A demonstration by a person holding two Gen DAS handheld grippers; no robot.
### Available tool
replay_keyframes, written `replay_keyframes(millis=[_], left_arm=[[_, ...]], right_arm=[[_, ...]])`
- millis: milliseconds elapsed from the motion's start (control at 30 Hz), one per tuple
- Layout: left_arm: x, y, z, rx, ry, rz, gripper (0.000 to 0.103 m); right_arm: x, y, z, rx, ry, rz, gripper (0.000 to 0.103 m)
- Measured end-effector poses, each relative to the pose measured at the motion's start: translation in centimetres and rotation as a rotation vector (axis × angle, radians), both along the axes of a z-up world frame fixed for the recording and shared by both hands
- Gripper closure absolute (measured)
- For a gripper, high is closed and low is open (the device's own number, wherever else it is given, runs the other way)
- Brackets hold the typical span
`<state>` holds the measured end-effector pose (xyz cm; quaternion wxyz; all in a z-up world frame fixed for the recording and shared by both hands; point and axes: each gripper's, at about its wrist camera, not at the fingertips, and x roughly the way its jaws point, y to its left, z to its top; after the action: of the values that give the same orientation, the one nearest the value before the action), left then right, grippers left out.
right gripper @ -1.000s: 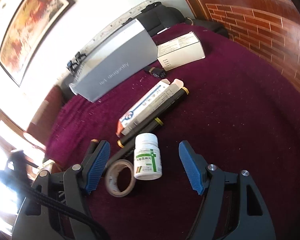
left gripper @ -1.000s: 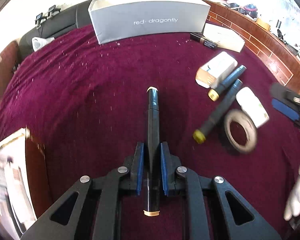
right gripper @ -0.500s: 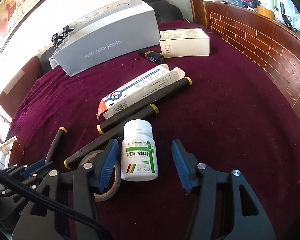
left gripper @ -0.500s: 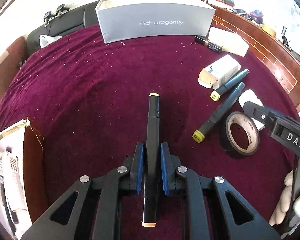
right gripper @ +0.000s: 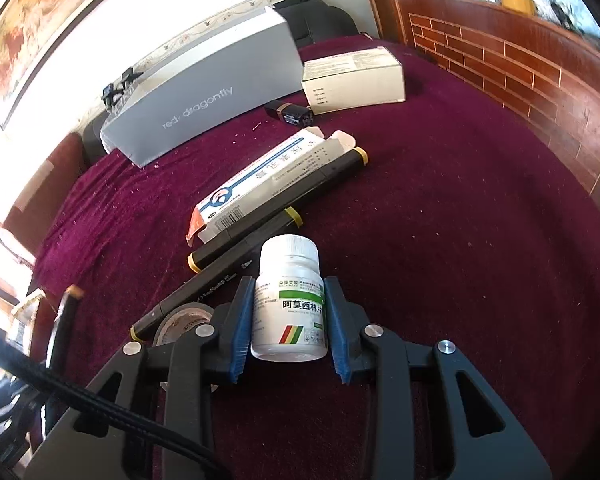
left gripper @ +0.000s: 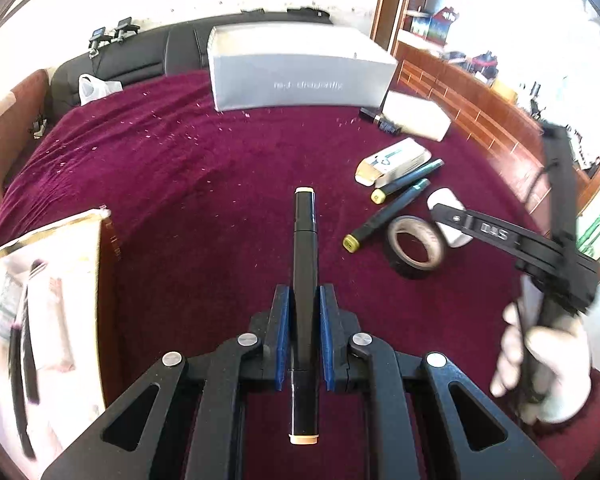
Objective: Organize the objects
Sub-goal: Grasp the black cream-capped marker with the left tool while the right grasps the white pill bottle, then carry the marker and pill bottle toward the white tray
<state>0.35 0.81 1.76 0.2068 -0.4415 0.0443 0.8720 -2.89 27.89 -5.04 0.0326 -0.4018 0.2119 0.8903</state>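
A black marker [left gripper: 305,232] with tan end caps sits lengthwise in my left gripper [left gripper: 303,294], which is shut on it above the maroon cloth [left gripper: 204,184]. A white pill bottle [right gripper: 290,264] with a green label lies on its side between the blue pads of my right gripper [right gripper: 289,284]. Those jaws are closing and both pads touch the bottle's sides. The left wrist view shows one right gripper finger [left gripper: 476,232] across the bottle [left gripper: 444,200], with a gloved hand [left gripper: 548,364] on the handle.
Beside the bottle lie a tape roll [right gripper: 184,316], two yellow-capped markers [right gripper: 256,232] and a medicine carton [right gripper: 268,176]. Farther back stand a grey shoe box [right gripper: 204,96], a white box [right gripper: 352,76] and a small black item [right gripper: 292,114]. An open cardboard box [left gripper: 40,280] is at the left.
The right jaws came in from wide apart until they touched the bottle. My left gripper rose and shifted with the marker, and the cardboard box now looms larger at left.
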Motion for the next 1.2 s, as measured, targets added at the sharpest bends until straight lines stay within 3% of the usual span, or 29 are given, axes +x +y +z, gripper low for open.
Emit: replay_keyframes(millis=[267, 433, 633, 933, 1200], left_arm=[[4.1, -7.1, 2.5, 0.107, 0.033, 0.078, 0.091], [6.0, -12.9, 3.7, 0.11, 0.087, 0.16, 0.091], [7.1, -18.9, 3.1, 0.149, 0.084, 0.28, 0.091], [8.5, -24.5, 1.7, 0.102, 0.106, 0.418, 0.091], [8.1, -27.9, 0.8, 0.079, 0.091, 0.493, 0.091]], right_arm=[[0.8, 0.3, 0.2, -0.039, 0.018, -0.017, 0.072], [2.5, 0.1, 0.7, -0.134, 0.007, 0.01, 0.072], [5.1, -2.1, 2.7, -0.209, 0.025, 0.077, 0.072], [5.6, -10.6, 5.9, -0.214, 0.052, 0.272, 0.072], [4.5, -19.2, 5.8, -0.251, 0.004, 0.443, 0.071]])
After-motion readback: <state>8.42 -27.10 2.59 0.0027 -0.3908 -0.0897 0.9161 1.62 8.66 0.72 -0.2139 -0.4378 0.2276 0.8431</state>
